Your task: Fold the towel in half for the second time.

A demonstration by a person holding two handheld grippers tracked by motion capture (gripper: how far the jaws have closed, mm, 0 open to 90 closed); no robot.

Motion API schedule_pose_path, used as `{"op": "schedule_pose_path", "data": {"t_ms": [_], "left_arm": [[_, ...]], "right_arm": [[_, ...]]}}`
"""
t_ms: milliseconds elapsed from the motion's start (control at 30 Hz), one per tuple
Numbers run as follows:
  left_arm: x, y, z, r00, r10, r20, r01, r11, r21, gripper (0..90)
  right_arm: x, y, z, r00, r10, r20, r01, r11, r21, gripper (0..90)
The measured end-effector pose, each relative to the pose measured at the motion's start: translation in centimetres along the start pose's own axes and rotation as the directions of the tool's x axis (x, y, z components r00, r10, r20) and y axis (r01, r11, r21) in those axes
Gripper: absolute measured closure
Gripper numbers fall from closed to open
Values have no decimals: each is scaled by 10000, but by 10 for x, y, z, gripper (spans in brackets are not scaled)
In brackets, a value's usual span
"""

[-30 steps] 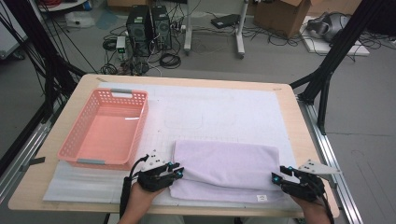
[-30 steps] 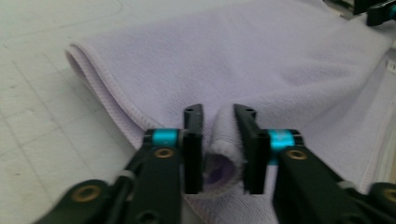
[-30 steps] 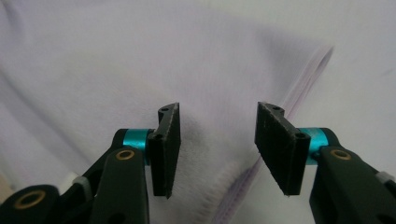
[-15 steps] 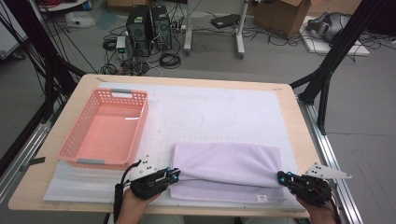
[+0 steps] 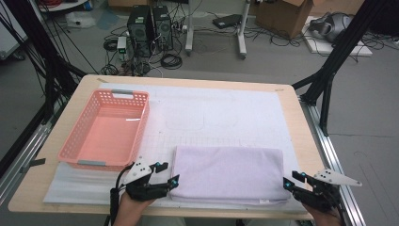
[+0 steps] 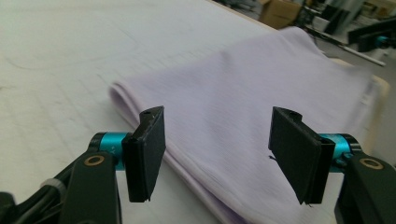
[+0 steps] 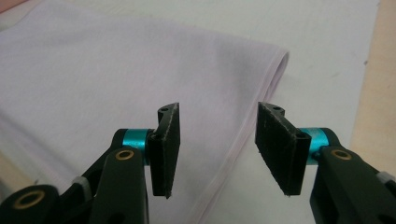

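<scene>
While both tools hang over the near edge of the bench, their jaws stand apart with nothing pinched between them, having just been opening. The left tool [image 5: 162, 181] sits at the near left corner of the folded lilac cloth [image 5: 228, 174], its black flat pads [image 6: 147, 149] straddling the cloth's folded edge without pressing it. The right tool [image 5: 294, 182] sits just off the cloth's near right corner, and in its own view the hemmed edge of the cloth runs up between its spread pads [image 7: 278, 144], again untouched.

The cloth is a soft, matt knit folded into a flat rectangle of several layers, with rounded fold lines at its short ends and a small label at its near right corner. Its long axis runs left to right, parallel to the near edge of the bench.

It lies on a white padded mat [image 5: 235, 113] with faint printed outlines, which covers most of the pale wooden bench [image 5: 301, 136]. Left of the cloth and a little farther back stands a salmon-pink perforated plastic basket [image 5: 75, 141], rectangular, with its long side pointing away from the person.

Beyond the cloth, past the bench's far edge, a grey floor [image 5: 282, 61] carries black computer towers [image 5: 150, 28], loose cables and a cardboard box [image 5: 282, 14].
</scene>
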State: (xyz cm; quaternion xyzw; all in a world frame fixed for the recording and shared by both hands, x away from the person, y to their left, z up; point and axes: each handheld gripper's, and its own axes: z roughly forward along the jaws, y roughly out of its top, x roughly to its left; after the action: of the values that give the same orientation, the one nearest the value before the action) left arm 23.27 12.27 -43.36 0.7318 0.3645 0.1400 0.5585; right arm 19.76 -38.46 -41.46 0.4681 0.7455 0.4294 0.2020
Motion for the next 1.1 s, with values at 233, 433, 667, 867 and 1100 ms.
{"op": "schedule_pose_path", "data": {"t_ms": [233,433,667,867,1100], "left_arm": [[28,23,36,9984,-352,-441,367,9988,335,394],[45,27,67,9932,-896,-745,958,9918,844,396],[50,23,78,9908,-976,-942,1094,9855,1300,381],[52,22,86,9907,-1033,-890,1185,9754,1858,419],[49,23,93,9932,-721,-914,927,9650,2454,645]], "right_arm": [[-12,21,40,9983,-184,555,169,9995,276,468],[-26,26,77,9930,555,1038,-685,9896,1264,482],[-32,12,57,9821,1298,1368,-1536,9715,1807,488],[-31,26,52,9947,836,593,-878,9935,727,412],[-54,50,93,9974,721,-84,-707,9910,1132,389]]}}
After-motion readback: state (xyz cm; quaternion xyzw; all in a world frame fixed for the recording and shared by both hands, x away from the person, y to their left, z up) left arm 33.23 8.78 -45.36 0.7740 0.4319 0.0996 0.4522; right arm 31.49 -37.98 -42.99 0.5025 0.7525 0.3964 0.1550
